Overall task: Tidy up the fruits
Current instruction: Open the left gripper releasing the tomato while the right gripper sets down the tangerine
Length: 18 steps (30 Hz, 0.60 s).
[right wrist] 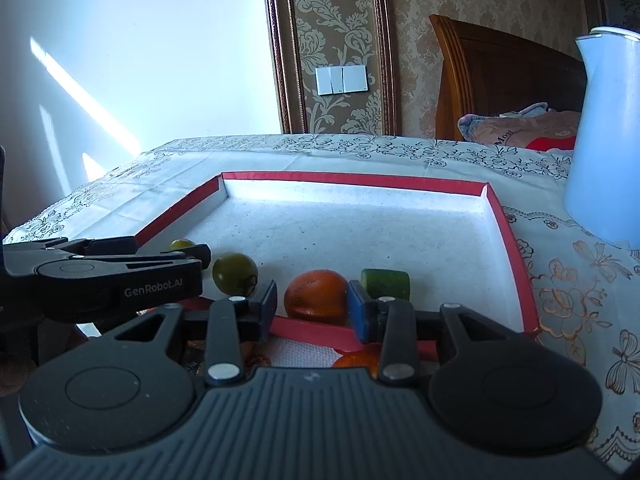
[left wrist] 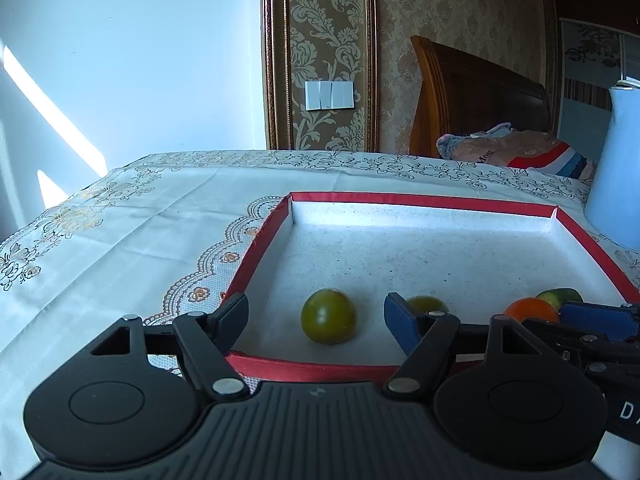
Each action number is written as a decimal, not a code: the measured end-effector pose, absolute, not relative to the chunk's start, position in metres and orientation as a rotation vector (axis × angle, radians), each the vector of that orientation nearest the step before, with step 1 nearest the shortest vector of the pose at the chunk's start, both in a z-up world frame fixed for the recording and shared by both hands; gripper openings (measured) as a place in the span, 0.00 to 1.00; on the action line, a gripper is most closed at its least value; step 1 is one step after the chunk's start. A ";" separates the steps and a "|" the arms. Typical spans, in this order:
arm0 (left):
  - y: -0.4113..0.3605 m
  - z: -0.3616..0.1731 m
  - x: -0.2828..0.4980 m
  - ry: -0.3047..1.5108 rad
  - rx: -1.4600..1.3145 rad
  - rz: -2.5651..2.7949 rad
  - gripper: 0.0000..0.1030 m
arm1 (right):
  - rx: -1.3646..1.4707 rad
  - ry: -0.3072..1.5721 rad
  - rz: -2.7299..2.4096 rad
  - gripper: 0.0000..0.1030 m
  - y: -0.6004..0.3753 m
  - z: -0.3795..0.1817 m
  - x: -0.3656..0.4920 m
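Black plastic of the left tool [left wrist: 316,320] fills the near edge of its view, fingers spread wide and holding nothing, over the near rim of the red-edged tray [left wrist: 424,200]. Right tool [right wrist: 312,306]: also spread apart and empty, fingers just short of the near rim; a second orange [right wrist: 357,361] lies below it, outside the tray, partly hidden.

Inside the tray, near edge, left to right in the right wrist view: small green fruit [right wrist: 181,244] mostly hidden behind the left tool's body, green tomato [right wrist: 235,273], orange [right wrist: 317,297], green cut piece [right wrist: 385,283] just beside the orange. Whether orange and piece touch: cannot tell.

Tray floor white, speckled. Tray sits on a counter under a white embroidered tablecloth [left wrist: 160,208].

Right of the tray: pale blue jug [right wrist: 604,140] on the cloth. Beyond the counter: wooden headboard [left wrist: 472,96], folded bedding [left wrist: 520,148], patterned wallpaper with a white switch panel [left wrist: 329,95].
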<state>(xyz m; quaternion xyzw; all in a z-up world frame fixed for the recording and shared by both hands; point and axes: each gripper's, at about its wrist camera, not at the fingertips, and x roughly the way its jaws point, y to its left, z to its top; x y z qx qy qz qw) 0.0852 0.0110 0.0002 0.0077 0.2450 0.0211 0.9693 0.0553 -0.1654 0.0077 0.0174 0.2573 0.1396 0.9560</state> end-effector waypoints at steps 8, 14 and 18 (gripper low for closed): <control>0.026 0.008 0.068 0.454 -0.050 0.045 0.76 | 0.049 0.498 0.304 0.35 -0.171 0.012 0.038; 0.043 0.016 0.046 0.403 -0.100 0.050 0.76 | 0.096 0.462 0.316 0.39 -0.182 0.020 0.021; 0.055 0.016 0.026 0.386 -0.114 0.054 0.76 | 0.125 0.445 0.320 0.39 -0.192 0.022 0.008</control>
